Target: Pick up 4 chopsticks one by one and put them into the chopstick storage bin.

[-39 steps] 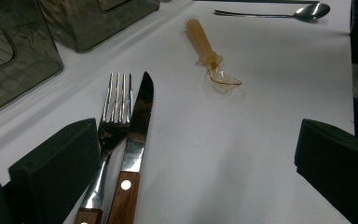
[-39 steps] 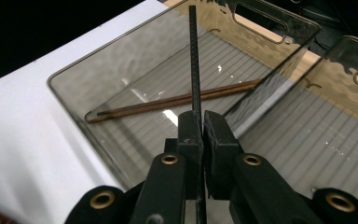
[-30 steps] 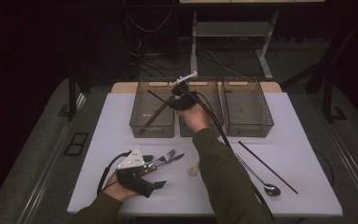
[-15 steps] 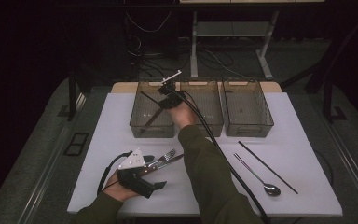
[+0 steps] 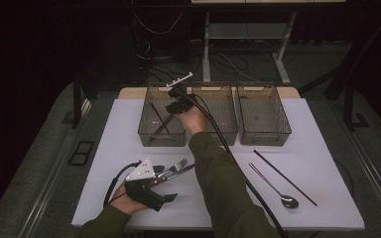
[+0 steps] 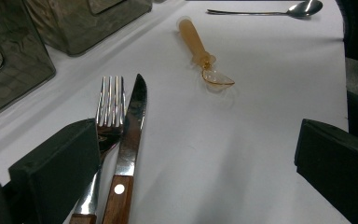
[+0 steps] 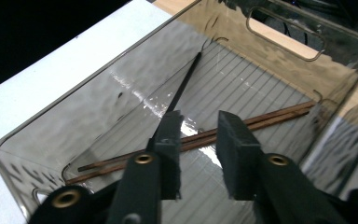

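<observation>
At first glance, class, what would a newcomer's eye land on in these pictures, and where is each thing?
The right gripper hangs over the leftmost bin of three smoky bins at the table's far edge; its jaws have just been opening, nothing pressed between them, with a black chopstick and brown chopsticks lying inside. At the near left, the left gripper rests open by a fork and a wooden-handled knife. A steel spoon lies at right.

The right gripper (image 5: 174,105) hangs over the left bin (image 5: 148,133), where chopsticks (image 5: 159,123) lie crossed. The left gripper (image 5: 164,184) rests on the table (image 5: 327,144) beside a fork (image 5: 177,165).
</observation>
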`<control>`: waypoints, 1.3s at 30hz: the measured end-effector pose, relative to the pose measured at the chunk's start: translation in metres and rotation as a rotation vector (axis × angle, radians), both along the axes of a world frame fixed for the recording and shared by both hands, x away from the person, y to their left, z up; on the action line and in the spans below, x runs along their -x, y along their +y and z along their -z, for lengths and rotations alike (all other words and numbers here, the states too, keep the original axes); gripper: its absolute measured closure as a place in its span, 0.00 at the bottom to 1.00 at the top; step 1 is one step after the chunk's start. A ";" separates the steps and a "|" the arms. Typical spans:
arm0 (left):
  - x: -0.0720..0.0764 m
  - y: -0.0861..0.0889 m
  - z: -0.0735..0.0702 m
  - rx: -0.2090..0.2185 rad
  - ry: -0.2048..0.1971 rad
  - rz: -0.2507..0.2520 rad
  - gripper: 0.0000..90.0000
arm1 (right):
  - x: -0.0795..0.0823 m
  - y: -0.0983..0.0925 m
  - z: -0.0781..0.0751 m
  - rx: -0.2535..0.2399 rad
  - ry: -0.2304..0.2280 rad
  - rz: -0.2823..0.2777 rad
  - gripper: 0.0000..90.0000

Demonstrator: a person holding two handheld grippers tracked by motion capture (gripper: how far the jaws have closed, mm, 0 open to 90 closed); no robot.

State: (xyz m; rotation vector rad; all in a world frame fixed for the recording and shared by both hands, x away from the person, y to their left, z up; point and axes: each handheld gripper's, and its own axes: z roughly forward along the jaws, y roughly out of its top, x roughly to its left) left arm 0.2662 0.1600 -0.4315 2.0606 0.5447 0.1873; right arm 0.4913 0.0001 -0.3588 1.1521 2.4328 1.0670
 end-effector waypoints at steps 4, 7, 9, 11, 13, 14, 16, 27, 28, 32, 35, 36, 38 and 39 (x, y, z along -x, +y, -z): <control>0.000 0.000 0.000 0.004 -0.002 -0.001 0.00 | 0.004 -0.012 -0.006 -0.019 0.001 -0.006 0.69; 0.000 0.001 0.000 0.001 -0.003 0.002 0.00 | 0.009 -0.024 -0.010 -0.037 -0.007 -0.008 0.66; 0.000 0.001 0.000 0.003 -0.002 0.000 0.00 | 0.013 -0.033 -0.013 -0.043 -0.003 -0.021 0.61; 0.000 0.001 0.000 0.006 0.002 -0.007 0.00 | 0.018 -0.042 -0.014 -0.055 0.010 -0.040 0.58; 0.001 0.001 -0.001 0.013 0.001 -0.012 0.00 | 0.023 -0.051 -0.016 -0.056 0.006 -0.052 0.54; 0.001 0.002 -0.001 0.016 0.000 -0.014 0.00 | 0.026 -0.055 -0.017 -0.065 0.007 -0.057 0.52; 0.000 0.002 -0.001 0.019 0.001 -0.021 0.00 | 0.032 -0.062 -0.018 -0.063 0.006 -0.065 0.47; 0.001 0.003 -0.001 0.021 0.011 -0.031 0.00 | 0.065 -0.104 -0.020 -0.060 -0.032 -0.085 0.39; 0.000 0.003 -0.001 0.022 0.010 -0.033 0.00 | 0.068 -0.109 -0.020 -0.056 -0.036 -0.087 0.38; 0.000 0.005 -0.001 0.019 0.008 -0.032 0.00 | 0.078 -0.126 -0.023 -0.050 -0.054 -0.092 0.37; -0.001 0.004 0.000 0.018 0.011 -0.032 0.00 | 0.086 -0.139 -0.026 -0.060 -0.067 -0.092 0.36; -0.001 0.004 0.000 0.013 0.009 -0.029 0.00 | 0.088 -0.144 -0.027 -0.063 -0.068 -0.094 0.36; -0.001 0.004 0.000 0.012 0.005 -0.027 0.00 | 0.093 -0.153 -0.027 -0.067 -0.076 -0.093 0.36; -0.001 0.004 0.000 0.009 0.007 -0.028 0.00 | 0.096 -0.157 -0.027 -0.070 -0.078 -0.087 0.36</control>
